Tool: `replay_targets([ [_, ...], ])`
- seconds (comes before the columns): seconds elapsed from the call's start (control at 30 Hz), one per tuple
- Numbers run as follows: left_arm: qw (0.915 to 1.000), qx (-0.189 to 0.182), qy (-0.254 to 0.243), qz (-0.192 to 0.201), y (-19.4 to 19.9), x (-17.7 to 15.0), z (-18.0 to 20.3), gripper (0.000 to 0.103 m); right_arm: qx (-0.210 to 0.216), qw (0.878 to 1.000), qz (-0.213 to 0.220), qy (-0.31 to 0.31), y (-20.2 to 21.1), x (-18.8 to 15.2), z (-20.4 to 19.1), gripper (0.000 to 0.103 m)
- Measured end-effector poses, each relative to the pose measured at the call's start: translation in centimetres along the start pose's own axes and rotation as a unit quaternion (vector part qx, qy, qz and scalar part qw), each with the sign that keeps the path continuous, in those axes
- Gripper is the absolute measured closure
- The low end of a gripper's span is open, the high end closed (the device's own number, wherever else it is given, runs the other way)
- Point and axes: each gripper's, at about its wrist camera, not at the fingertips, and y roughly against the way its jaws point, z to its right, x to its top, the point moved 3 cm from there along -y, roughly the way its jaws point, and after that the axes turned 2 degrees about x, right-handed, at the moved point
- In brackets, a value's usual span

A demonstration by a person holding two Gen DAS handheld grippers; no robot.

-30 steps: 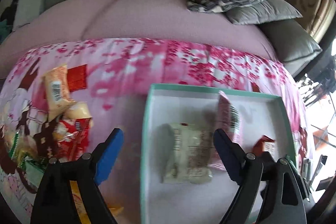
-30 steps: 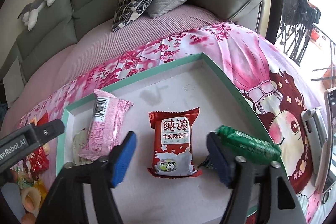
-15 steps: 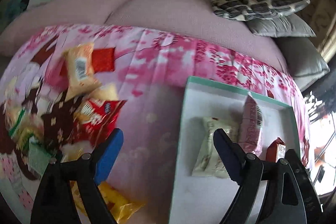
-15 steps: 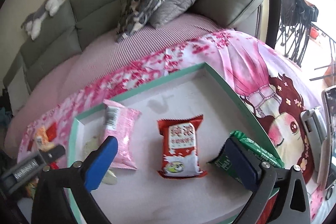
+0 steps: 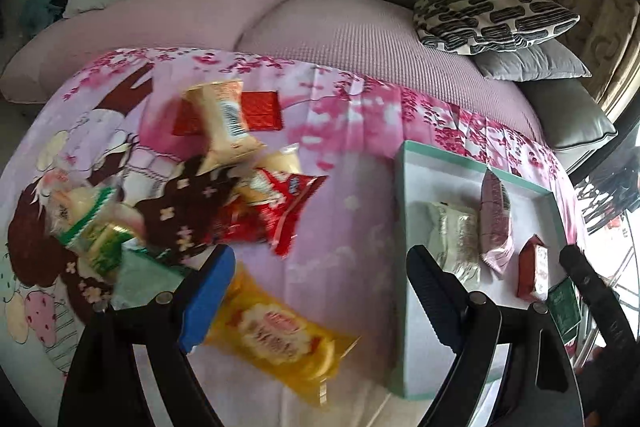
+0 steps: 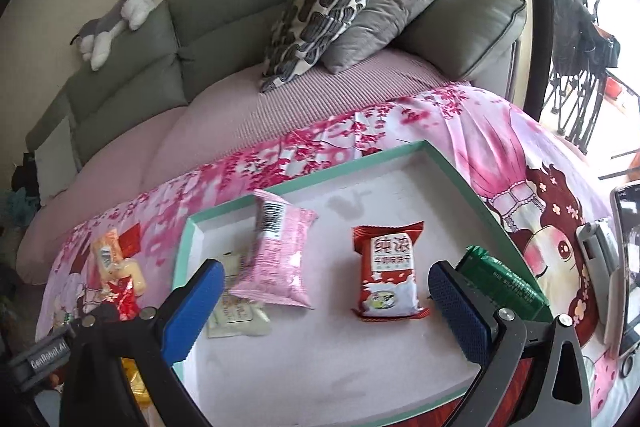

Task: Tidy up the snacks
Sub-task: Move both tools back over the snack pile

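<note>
Since the earlier frame the left gripper (image 5: 316, 291) has swung off the tray (image 5: 401, 227); its view now centres on the loose pile and the tray sits at right. Right gripper (image 6: 324, 303): jaws have just been opening, now spread wide, nothing between them but tray floor.

Left gripper: jaws well apart, holding nothing. Yellow packet (image 5: 276, 341) lies just beside its left pad, low in frame. Above it, red packet (image 5: 280, 211), tan packet (image 5: 224, 123) and green-striped packets (image 5: 92, 227) are heaped at left on the pink cartoon cloth (image 5: 352, 131).

Right view alone shows the tray contents clearly: red milk-biscuit packet (image 6: 386, 273) lies ahead between the pads, clear of both; pink packet (image 6: 276, 251) overlaps a pale packet (image 6: 236, 319); green packet (image 6: 504, 283) leans on the right rim behind the right pad. It also shows a plush toy (image 6: 116, 19) on the sofa back and a phone (image 6: 624, 267) at far right.

Left view sees the same tray packets edge-on and blurred.
</note>
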Motion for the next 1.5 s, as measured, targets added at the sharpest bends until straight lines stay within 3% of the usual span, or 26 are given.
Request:
replay_targets([
  [0.17, 0.9998, 0.01, -0.002, 0.018, 1.4, -0.9, -1.9, 0.015, 0.013, 1.0, -0.003, 0.025, 0.3, -0.9, -2.0, 0.0],
  [0.33, 0.9991, -0.021, 0.035, -0.003, 1.9, -1.6, -4.4, 0.015, 0.038, 0.998, 0.004, 0.048, 0.6, -1.7, -4.5, 0.0],
  [0.63, 0.9937, 0.006, 0.088, 0.07, 4.8, -0.6, -9.5, 0.015, 0.069, 0.99, 0.01, 0.122, 0.3, -3.3, -9.9, 0.0],
  [0.73, 0.9915, 0.058, 0.097, 0.064, 5.0, -0.5, -11.8, 0.015, 0.079, 0.986, 0.004, 0.145, 0.1, -4.1, -11.8, 0.0],
  [0.97, 0.9834, 0.076, 0.157, 0.049, 5.9, -0.8, -17.0, 0.015, 0.139, 0.976, 0.003, 0.167, 1.4, -5.2, -16.0, 0.0],
  [1.1, 0.9795, 0.102, 0.173, 0.017, 5.5, -1.5, -18.8, 0.015, 0.158, 0.971, -0.02, 0.178, 1.4, -6.1, -17.9, 0.0],
  [1.5, 0.9772, 0.052, 0.194, -0.068, 2.2, -3.2, -18.8, 0.015, 0.148, 0.949, -0.119, 0.252, -2.1, -11.0, -21.5, 0.0],
])
